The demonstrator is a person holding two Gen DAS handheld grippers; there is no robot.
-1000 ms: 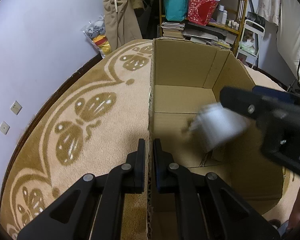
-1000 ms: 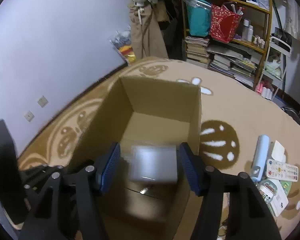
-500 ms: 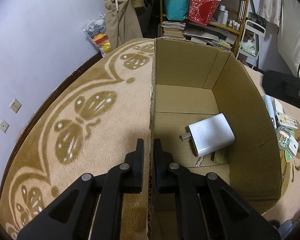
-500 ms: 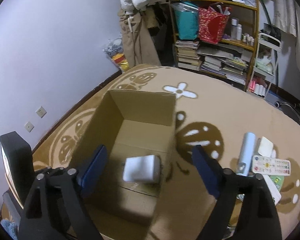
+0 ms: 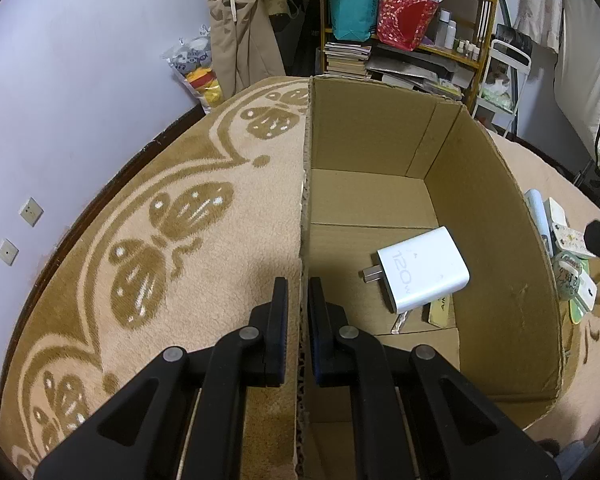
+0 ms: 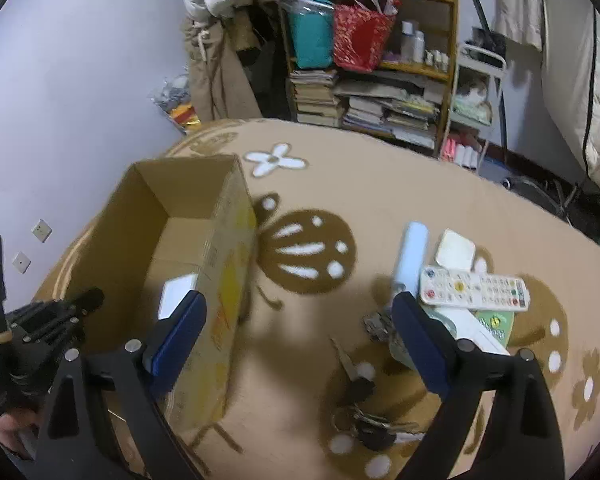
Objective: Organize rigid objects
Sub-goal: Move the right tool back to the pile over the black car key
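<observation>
Dropped from the right tool (image 6: pixel 296 336), the white charger (image 5: pixel 422 268) now lies on the cardboard box (image 5: pixel 500 240) floor, while that tool, jaws just spread wide and empty, has swung right over the keys (image 6: pixel 364 420). Left tool (image 5: pixel 298 304) pinches the box's near left wall.

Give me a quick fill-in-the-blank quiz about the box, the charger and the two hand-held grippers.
1. The white charger lies inside the cardboard ____.
2. The left hand-held gripper is clamped on the box's ____.
3. The right hand-held gripper is ____ and holds nothing.
4. The remote control lies on the ____, outside the box.

Missing words: box; wall; open; carpet
</observation>
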